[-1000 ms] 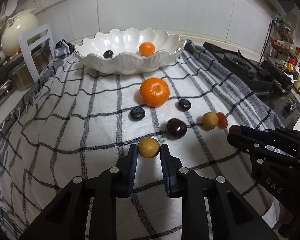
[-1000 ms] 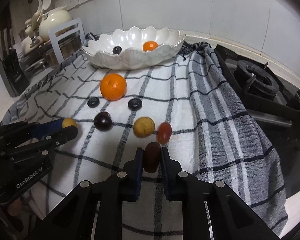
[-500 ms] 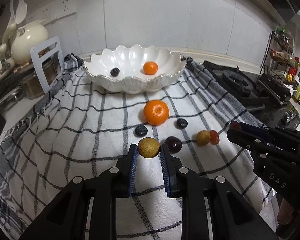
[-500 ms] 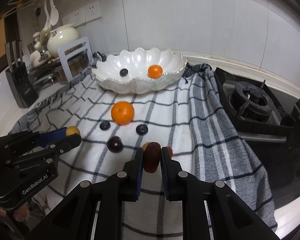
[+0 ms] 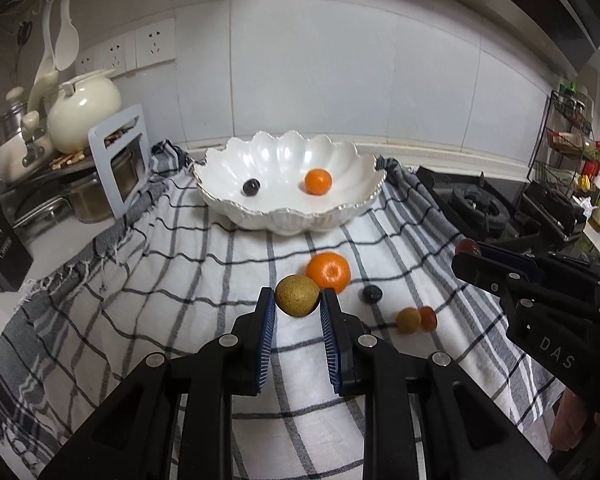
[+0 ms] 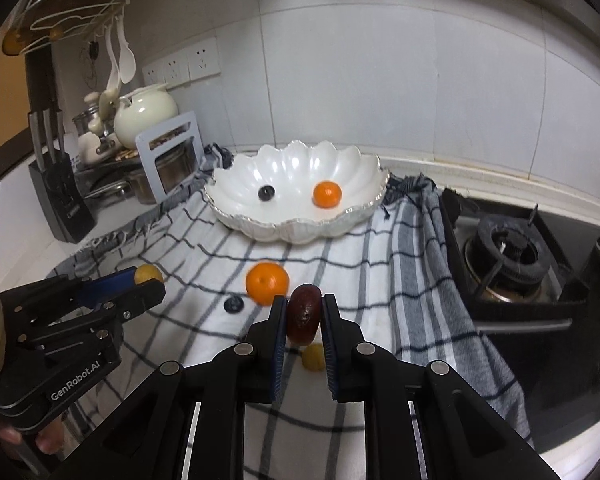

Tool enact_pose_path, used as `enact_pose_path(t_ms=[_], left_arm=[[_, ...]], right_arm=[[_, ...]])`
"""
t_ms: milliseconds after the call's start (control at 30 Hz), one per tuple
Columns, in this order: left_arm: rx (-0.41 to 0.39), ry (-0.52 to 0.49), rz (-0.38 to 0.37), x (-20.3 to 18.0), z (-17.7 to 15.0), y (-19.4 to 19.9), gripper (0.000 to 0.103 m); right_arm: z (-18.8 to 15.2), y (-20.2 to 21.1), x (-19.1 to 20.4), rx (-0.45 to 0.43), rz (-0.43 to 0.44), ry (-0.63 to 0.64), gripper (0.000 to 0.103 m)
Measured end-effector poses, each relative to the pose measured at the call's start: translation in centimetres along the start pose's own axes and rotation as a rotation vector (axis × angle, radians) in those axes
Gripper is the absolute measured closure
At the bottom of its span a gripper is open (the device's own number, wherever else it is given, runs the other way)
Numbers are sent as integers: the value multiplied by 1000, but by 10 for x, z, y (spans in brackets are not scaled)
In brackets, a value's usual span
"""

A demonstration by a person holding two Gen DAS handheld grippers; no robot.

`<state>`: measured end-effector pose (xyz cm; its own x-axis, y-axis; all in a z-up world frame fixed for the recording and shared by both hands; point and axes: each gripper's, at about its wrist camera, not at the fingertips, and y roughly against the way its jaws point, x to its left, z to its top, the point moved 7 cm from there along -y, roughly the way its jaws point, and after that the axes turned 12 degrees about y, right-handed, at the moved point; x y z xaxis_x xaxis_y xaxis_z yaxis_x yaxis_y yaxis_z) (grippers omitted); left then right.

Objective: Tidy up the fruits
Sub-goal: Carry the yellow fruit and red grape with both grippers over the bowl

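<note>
While the right gripper [image 6: 303, 318] clamps it, the date [image 6: 304, 316] stands upright.

Cloth: checked white-and-dark cloth [image 5: 172, 280] over the counter, grey striped edges, fringed at left.
Stove: black gas burner [image 6: 508, 252] right of the cloth.
Wall: pale tiles; white sockets [image 5: 136, 50] upper left.
Pot: cream lidded teapot [image 5: 82, 110] at left rear, white spoons [image 5: 62, 46] hanging above.
Stand: grey frame [image 5: 118, 160] upright before a steel pot [image 5: 88, 200].
Knives: black knife block [image 6: 60, 196], far left.
Rack: wire shelf with bottles [image 5: 572, 152], far right.
</note>
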<state>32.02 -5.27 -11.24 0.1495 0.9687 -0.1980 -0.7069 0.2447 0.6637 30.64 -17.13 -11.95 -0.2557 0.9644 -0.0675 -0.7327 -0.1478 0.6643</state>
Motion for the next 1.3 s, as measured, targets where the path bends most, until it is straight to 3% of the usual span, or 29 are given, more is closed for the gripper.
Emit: enact_pose_path(t_ms=[800,1300], left_arm=[[-184,20,23,-2,92,4,79],[-116,49,60,13,130,-49,79]], right_arm=[[84,-15,-31,-121,-17,26,85],[126,-68,-42,-62,-23,74,85]])
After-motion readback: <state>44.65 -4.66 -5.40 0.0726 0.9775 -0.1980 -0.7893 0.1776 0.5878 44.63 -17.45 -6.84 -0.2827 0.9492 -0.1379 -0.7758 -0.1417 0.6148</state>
